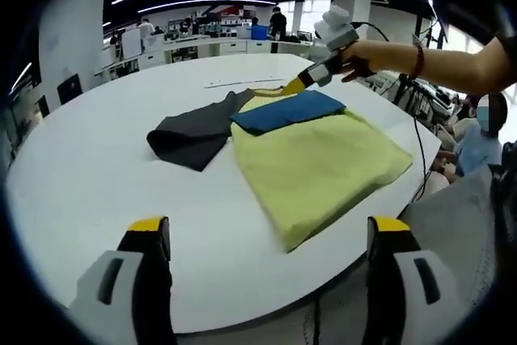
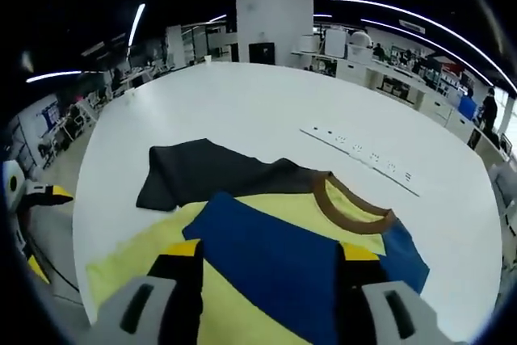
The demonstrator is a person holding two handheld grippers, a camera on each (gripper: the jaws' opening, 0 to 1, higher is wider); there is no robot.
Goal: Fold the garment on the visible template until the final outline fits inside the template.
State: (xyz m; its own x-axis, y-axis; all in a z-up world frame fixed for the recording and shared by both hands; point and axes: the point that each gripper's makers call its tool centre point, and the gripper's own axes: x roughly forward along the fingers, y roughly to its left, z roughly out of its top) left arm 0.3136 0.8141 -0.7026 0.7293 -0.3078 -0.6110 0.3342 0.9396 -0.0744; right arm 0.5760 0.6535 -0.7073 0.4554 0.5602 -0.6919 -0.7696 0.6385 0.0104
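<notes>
A yellow garment (image 1: 319, 169) lies flat on the white bench (image 1: 97, 175), its blue sleeve (image 1: 287, 111) folded across the chest and its dark grey sleeve (image 1: 194, 135) spread out to the side. The left gripper (image 1: 266, 236) hangs back over the bench's near edge with jaws wide apart and empty. The right gripper (image 2: 271, 260) hovers just above the blue sleeve near the brown collar (image 2: 351, 204), its jaws apart; whether they touch the cloth cannot be told, and no template outline can be made out.
</notes>
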